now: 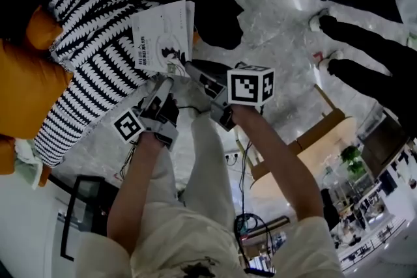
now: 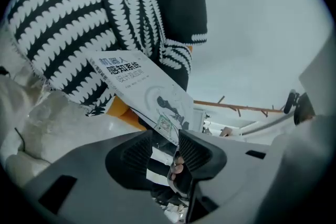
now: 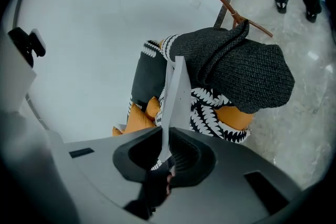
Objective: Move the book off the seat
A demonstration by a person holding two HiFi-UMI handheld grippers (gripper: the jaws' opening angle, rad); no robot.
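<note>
Grey jaws of the right gripper [image 3: 166,147] are pinched on the book [image 3: 176,93], seen edge-on and running straight away from them. Beside it, the left gripper [image 2: 166,136] has its jaws apart, the book's corner in the gap. The book hangs lifted over the striped seat [image 1: 91,42]; the bare floor [image 1: 273,29] lies to the right
</note>
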